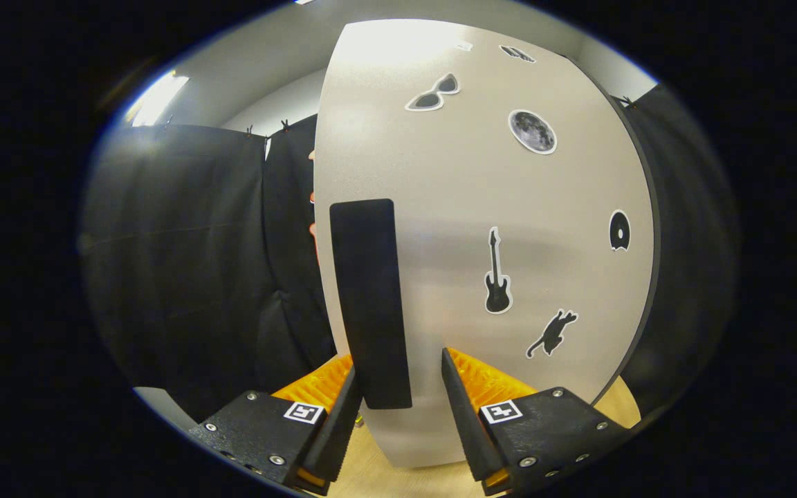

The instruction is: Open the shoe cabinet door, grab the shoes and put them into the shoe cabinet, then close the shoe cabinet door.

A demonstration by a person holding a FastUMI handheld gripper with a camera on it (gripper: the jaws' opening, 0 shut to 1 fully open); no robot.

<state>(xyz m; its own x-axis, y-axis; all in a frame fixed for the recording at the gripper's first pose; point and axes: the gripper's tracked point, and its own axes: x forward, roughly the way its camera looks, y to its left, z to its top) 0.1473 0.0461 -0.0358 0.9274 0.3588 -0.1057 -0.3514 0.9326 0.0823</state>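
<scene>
The cabinet door [509,207] is seen right up close, pale panel w/ stickers on it (guitar [497,273], cat, moon, sunglasses), and it looks shut or nearly so, though the far edge can't be judged for sure. The black handle [371,304] is a tall upright strip near the door's left edge, and its lower end sits between the fingers of the tongs [398,401]. The tongs are spread fairly wide and nothing is gripped yet; the left finger [333,429] is just beside the handle, prob not touching, and the right one is well apart from it.

So the step in hand is judged to be the opening grab, very early in the task. For it to be done well, the tongs should be closed squarely on the handle w/ both fingers pressed on it, not just one side hooked. A slightly higher bite would prob be better, since only the bottom end is framed atm and it could be slipped off. Then the pull should be made along the door's swing arc, not straight back. The wooden floor [385,477] is seen under the door.
</scene>
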